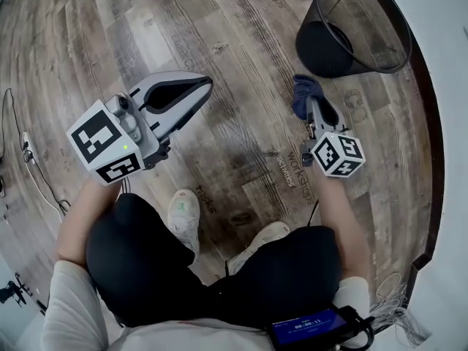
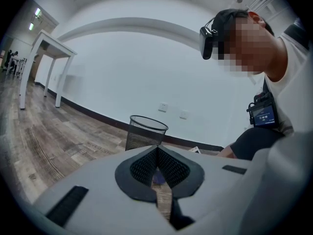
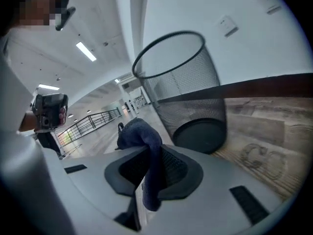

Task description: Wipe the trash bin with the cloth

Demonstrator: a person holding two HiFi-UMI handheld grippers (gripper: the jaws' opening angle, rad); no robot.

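A floor of grey-brown wooden planks (image 1: 219, 35) is filling the head view, and a white wall (image 2: 122, 67) is running behind it. The black mesh trash bin (image 1: 351, 28) is standing upright on the floor at the far right, close to the wall.

The right gripper (image 1: 319, 112) is pointing toward the bin. Its jaws are pressing on the dark blue cloth (image 1: 303, 93). In the right gripper view, the cloth (image 3: 142, 136) is sitting between the two black pads (image 3: 176, 168). One bunch is sticking out past the fingertips on the far side, and a narrow tail is hanging down through the gap on the near side. The bin (image 3: 188, 87) is rising just beyond and to the right of the cloth. A strip of floor is showing between the cloth and the bin's base, so the two are not touching.

The left gripper (image 1: 197, 90) is hanging over the bare floor, well apart from the bin and to its left. In the left gripper view, its fingertips (image 2: 157, 148) are meeting, with nothing held between them, and the bin (image 2: 146, 131) is standing far behind. A white table (image 2: 46, 45) is standing at the far left.

The person's shoes (image 1: 184, 214) are resting on the near floor.
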